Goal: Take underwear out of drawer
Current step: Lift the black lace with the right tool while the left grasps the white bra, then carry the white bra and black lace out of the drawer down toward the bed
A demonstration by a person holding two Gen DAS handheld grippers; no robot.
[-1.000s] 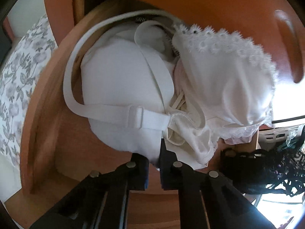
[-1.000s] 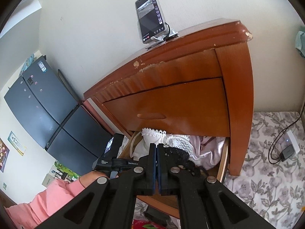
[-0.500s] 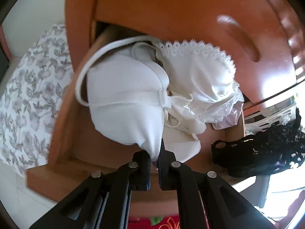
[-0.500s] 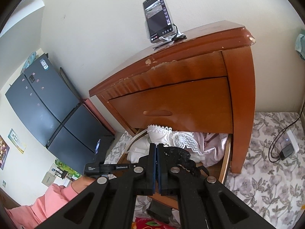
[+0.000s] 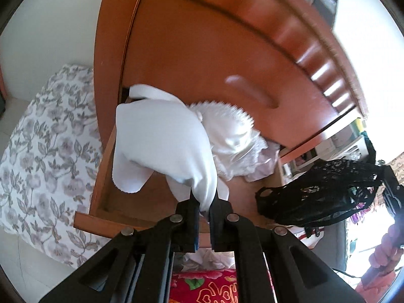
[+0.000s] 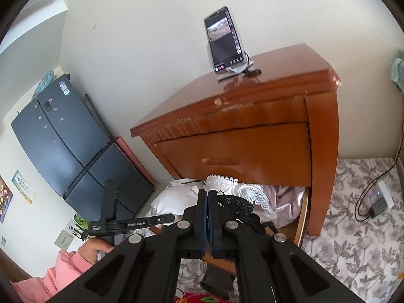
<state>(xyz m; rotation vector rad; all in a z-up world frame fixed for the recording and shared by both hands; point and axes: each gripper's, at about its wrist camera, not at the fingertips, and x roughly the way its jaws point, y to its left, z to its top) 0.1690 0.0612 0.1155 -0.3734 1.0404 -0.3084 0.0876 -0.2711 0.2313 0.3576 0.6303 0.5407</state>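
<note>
- Currently, your left gripper is clamped on a fold of the white garment; the jaws stand almost together with only the thin cloth between them.
- The pinch sits at the near, lower edge of the cloth, so the bulk of the piece hangs beyond the fingertips, over the open drawer.
- Note that a white band at the garment's far end reaches toward the dark gap under the upper drawer front. Whether it is caught there cannot be told; judge it a possible snag.
- Your right gripper is closed tight on the black lace underwear. The lace drapes to the right of its fingers, at the drawer's near edge.
- In the left wrist view the black lace underwear hangs free at the right, apart from the white garment, which probably keeps the two pieces from tangling.
- More white lace-edged and pale pink items lie in the drawer, touching the white garment; expect them to drag along.
- The task is judged to be partly done: one piece is out, one is leaving, others remain.
- Keep both pinches firm; the thin cloth will likely slip if they ease.
</note>
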